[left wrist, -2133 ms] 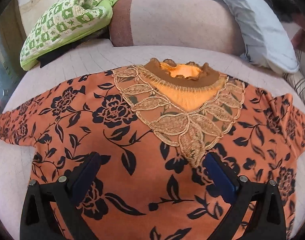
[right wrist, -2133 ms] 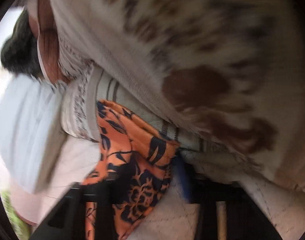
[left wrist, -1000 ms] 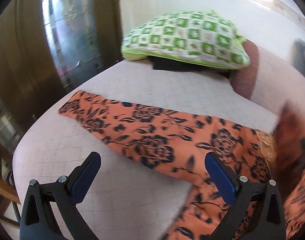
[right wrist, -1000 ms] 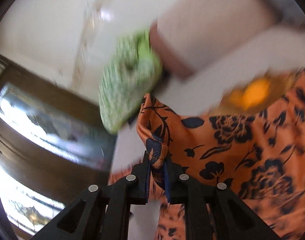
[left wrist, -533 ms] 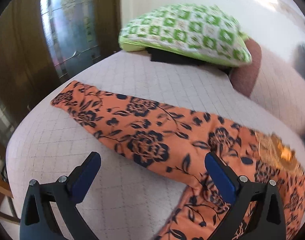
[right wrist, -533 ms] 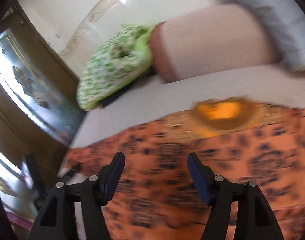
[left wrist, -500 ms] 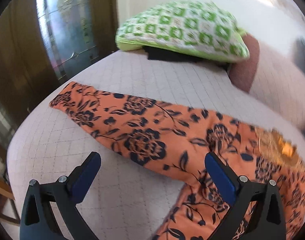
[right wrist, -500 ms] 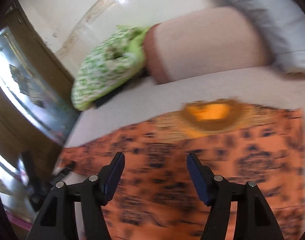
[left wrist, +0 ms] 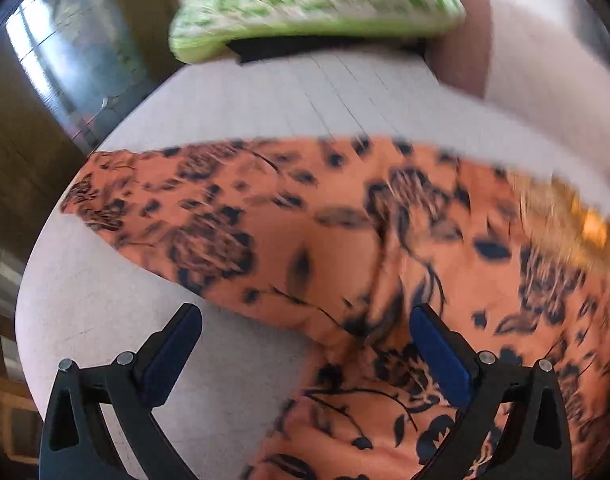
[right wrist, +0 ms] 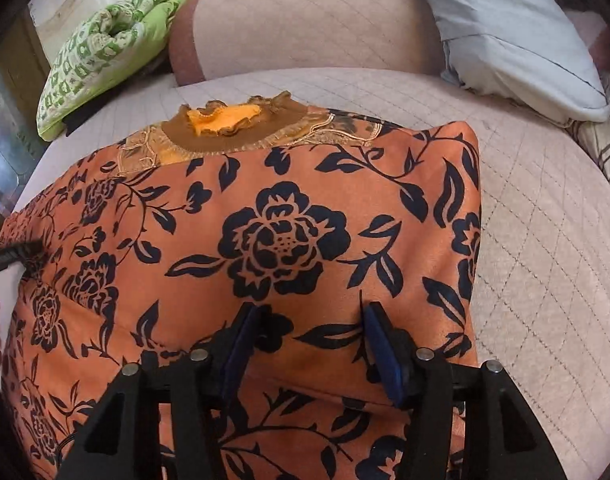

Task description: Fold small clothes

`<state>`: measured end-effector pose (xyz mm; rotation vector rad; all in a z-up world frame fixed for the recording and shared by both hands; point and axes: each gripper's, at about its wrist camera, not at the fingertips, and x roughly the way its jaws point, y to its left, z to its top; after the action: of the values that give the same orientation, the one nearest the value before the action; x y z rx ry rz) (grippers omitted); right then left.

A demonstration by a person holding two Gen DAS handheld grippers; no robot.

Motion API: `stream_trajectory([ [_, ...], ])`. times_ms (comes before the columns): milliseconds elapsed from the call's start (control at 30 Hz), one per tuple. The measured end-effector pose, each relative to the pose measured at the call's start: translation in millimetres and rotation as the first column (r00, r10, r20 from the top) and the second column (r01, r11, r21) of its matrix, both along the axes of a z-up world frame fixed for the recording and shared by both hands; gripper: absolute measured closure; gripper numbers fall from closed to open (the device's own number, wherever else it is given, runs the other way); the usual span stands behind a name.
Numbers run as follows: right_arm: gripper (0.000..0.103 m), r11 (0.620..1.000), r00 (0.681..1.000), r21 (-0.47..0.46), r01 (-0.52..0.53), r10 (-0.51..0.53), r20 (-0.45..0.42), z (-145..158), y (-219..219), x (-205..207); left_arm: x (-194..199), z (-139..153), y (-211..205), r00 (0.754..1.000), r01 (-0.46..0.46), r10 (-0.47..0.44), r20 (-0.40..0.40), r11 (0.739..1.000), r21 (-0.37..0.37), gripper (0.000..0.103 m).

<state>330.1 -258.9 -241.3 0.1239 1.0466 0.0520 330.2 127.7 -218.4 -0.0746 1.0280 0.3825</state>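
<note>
Working over a pale quilted bed surface (right wrist: 545,240), you have a pinkish bolster (right wrist: 305,20) lying across its far side, a green-and-white checked pillow (right wrist: 101,44) beyond your fingers to the left and a light blue pillow (right wrist: 505,32) beyond them to the right; past the bed's left edge the left wrist view shows dark wood and a glass pane (left wrist: 65,60). The orange floral top (right wrist: 285,232) is spread on the bed right ahead of both tools, its brown ruffled neckline (right wrist: 233,124) at the far end and its right side folded over into a straight edge. Your right gripper (right wrist: 305,352) has its blue pads parted a moderate way, hovering low over the folded cloth and clasping nothing; whether the tips touch the fabric is unclear. Your left gripper (left wrist: 305,344) is spread wide with nothing between its fingers, the right pad over the top's body, the left pad over bare bedding, and the outstretched sleeve (left wrist: 165,208) just ahead, blurred.
</note>
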Motion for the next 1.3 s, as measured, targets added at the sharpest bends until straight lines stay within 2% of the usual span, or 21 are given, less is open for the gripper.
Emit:
stream_trajectory([
  [67,0.039,1.0,1.0,0.019,0.013,-0.012,-0.011,-0.3,-2.1,3.8,-7.2,13.4,18.5,0.998,-0.027,0.029,0.05,0.999,-0.028,0.0],
  [167,0.034,0.999,0.999,0.033,0.022,-0.021,-0.024,0.6,-3.2,9.0,-23.1,33.0,70.7,0.984,-0.113,0.127,0.128,0.987,-0.112,0.0],
  [267,0.033,1.0,1.0,0.004,0.016,-0.016,-0.002,-6.1,4.6,8.2,-41.9,37.5,144.3,0.949,-0.234,0.269,0.167,0.952,-0.198,0.0],
  [367,0.032,1.0,1.0,-0.006,0.023,-0.022,0.014,-4.6,5.2,3.5,-63.7,32.1,201.0,0.906,-0.316,0.384,0.176,0.892,-0.324,0.0],
  [400,0.032,1.0,1.0,-0.004,0.028,-0.028,0.014,-4.9,5.5,3.9,-72.9,29.2,219.1,0.886,-0.332,0.424,0.186,0.862,-0.384,0.0],
  [467,0.032,0.999,0.999,-0.001,0.033,-0.033,0.017,-4.5,5.5,3.7,-90.0,19.8,257.8,0.831,-0.362,0.515,0.208,0.786,-0.501,0.0],
  [500,0.032,0.999,0.999,-0.001,0.033,-0.033,0.02,-4.5,5.3,3.0,-93.8,16.5,265.2,0.82,-0.359,0.53,0.215,0.77,-0.528,0.0],
  [567,0.032,0.999,0.999,-0.004,0.036,-0.036,0.025,-4.5,6.0,2.2,-97.6,6.0,290.4,0.794,-0.35,0.569,0.217,0.718,-0.602,0.0],
  [667,0.03,0.999,0.999,-0.005,0.044,-0.044,0.025,-3.8,7.3,2.7,-88.1,-5.1,311.7,0.782,-0.35,0.591,0.199,0.68,-0.644,0.007],
  [700,0.029,0.999,0.999,-0.004,0.044,-0.044,0.024,-3.7,7.4,3.3,-84.9,-7.1,315.0,0.784,-0.344,0.589,0.196,0.675,-0.653,0.014],
  [733,0.028,0.999,0.999,-0.004,0.045,-0.045,0.023,-3.7,7.8,4.1,-75.8,-11.9,318.2,0.79,-0.33,0.582,0.191,0.666,-0.669,0.022],
  [800,0.027,0.999,0.999,-0.006,0.045,-0.045,0.021,-4.1,8.5,5.8,-58.6,-23.4,321.1,0.809,-0.313,0.564,0.164,0.65,-0.693,0.03],
  [867,0.027,0.999,0.999,-0.007,0.044,-0.043,0.02,-4.3,8.9,6.2,-47.7,-33.1,321.4,0.816,-0.319,0.56,0.142,0.642,-0.698,0.034],
  [967,0.027,0.999,0.999,-0.001,0.039,-0.039,0.014,-4.8,8.8,7.4,-35.3,-29.6,317.6,0.816,-0.326,0.553,0.168,0.681,-0.656,0.034],
  [1100,0.027,0.999,0.999,0.006,0.037,-0.038,0.015,-5.5,9.0,7.1,-24.3,-30.5,318.1,0.815,-0.325,0.554,0.169,0.679,-0.658,0.039],
  [1167,0.027,0.999,0.999,0.009,0.035,-0.035,0.017,-6.3,9.0,7.0,-21.9,-29.3,315.7,0.814,-0.341,0.554,0.177,0.702,-0.625,0.045],
  [1267,0.027,0.999,0.999,0.015,0.03,-0.03,0.015,-7.4,8.7,6.6,-16.1,-30.5,315.8,0.811,-0.364,0.556,0.181,0.722,-0.588,0.062],
  [1300,0.027,0.999,0.999,0.017,0.032,-0.032,0.015,-8.0,8.7,5.7,-14.4,-31.6,316.2,0.81,-0.375,0.558,0.18,0.729,-0.573,0.073],
])
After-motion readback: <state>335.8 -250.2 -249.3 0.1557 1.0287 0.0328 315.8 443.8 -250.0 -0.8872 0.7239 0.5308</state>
